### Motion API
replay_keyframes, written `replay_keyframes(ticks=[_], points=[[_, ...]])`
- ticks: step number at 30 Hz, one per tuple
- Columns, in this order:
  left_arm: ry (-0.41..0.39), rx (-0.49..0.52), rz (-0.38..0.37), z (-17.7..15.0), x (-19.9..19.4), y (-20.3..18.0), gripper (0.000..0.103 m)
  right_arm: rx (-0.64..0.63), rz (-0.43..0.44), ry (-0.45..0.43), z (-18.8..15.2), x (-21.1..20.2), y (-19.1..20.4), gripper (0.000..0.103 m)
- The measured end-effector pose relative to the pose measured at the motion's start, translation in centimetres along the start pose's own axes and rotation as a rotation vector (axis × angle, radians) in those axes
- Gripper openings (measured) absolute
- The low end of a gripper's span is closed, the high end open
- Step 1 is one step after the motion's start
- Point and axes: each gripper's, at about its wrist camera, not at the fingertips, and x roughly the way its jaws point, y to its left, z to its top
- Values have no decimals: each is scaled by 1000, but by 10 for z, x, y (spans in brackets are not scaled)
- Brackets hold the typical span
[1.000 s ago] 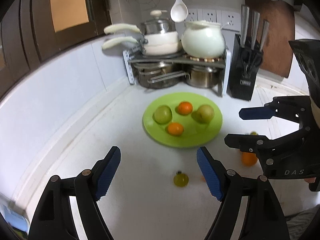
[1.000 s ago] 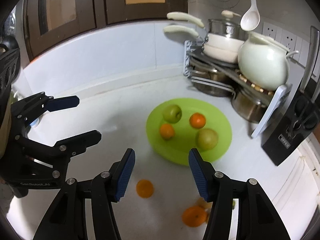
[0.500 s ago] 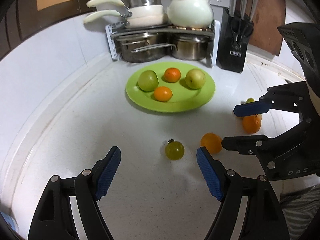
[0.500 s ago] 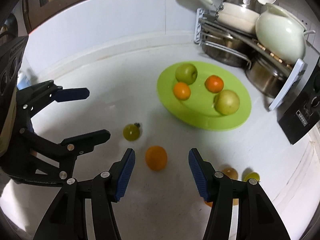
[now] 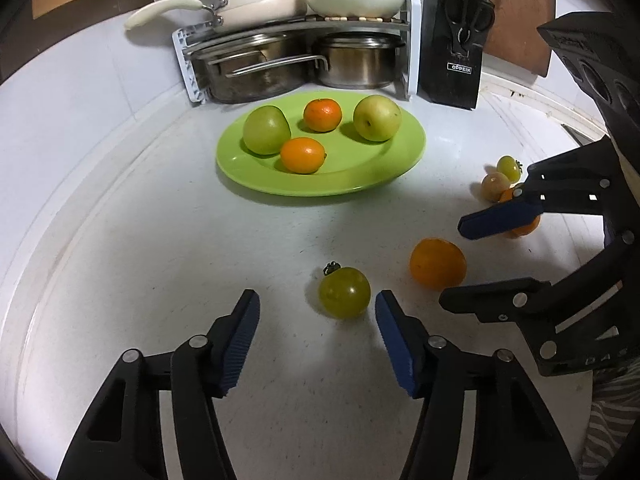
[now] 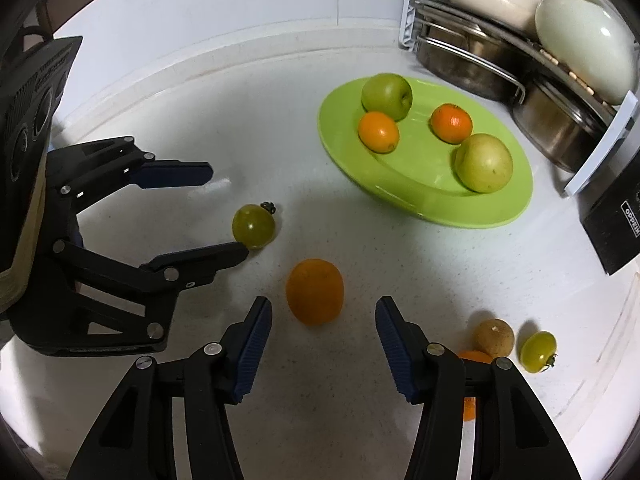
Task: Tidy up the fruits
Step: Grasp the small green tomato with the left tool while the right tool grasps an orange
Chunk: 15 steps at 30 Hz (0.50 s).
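Hand-held gripper jaws closing around orange, not touching.

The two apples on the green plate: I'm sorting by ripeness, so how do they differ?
The left apple is a deeper, even green; the right apple is paler and yellowish. The left one sits by the plate's left edge, the right one nearer the knife block. Both are whole, similar in size, and rest on the plate.

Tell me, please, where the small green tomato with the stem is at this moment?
The green tomato lies on the white counter ahead of the left gripper, left of the loose orange and nearer than the green plate.
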Motion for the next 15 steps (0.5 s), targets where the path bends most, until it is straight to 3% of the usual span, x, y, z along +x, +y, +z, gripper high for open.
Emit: replay_keyframes(ticks=[9,15], points=[[16,-23,-33,6,9,0,47,5,18,-2,7,5,-4,45],[36,-39,-48,6,11,-2,29,1,45,8,11,10,-5,40]])
